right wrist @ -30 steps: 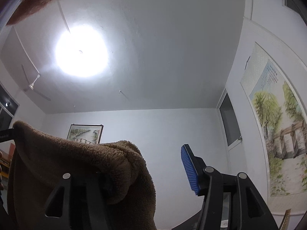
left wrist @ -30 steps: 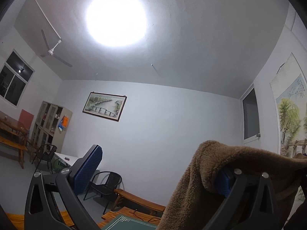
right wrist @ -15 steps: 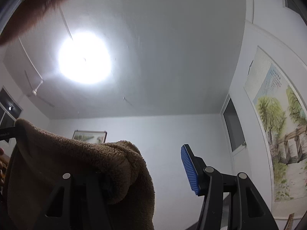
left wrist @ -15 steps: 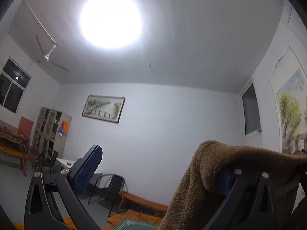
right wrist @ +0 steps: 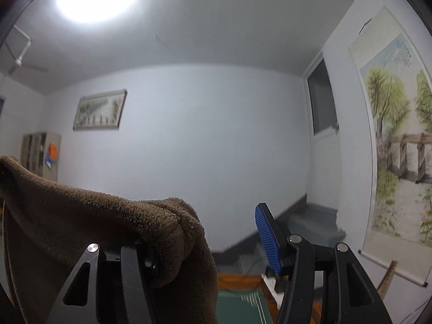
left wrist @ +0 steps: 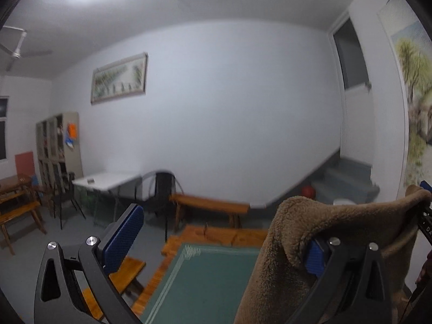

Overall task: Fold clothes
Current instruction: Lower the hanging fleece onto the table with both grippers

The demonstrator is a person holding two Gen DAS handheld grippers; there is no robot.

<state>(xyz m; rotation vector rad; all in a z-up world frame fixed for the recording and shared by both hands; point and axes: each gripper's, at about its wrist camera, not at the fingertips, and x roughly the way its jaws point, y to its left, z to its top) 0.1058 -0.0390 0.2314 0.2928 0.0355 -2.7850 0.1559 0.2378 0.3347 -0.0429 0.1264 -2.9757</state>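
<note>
Grippers first: the left gripper [left wrist: 216,245] has its jaws standing wide, with the brown fleece garment [left wrist: 318,245] draped over just its right-hand finger, so nothing's actually pinched between the pads as far as I can see. Right gripper [right wrist: 216,243] is the mirror of that, roughly half open, the fleece [right wrist: 94,216] hooked over its left-hand finger and the blue pad [right wrist: 266,235] on the other finger bare. So the garment hangs stretched between the two, held up in the air over the near part of the green surface [left wrist: 205,278] with its wooden edge [left wrist: 221,233].

My guess is this is the lay-down step: cloth lifted and spread, about to go flat on the surface. Next move probably needs both hands to drop together and keep the top edge taut so it lands without bunching. Since it's only hooked, it could slip off a finger.

Writing-wise, there's some white lettering on the dark piece at the right edge of the left view, too cut off to read. The scroll painting [right wrist: 394,145] has small characters near its top, also too small to make out.
</note>
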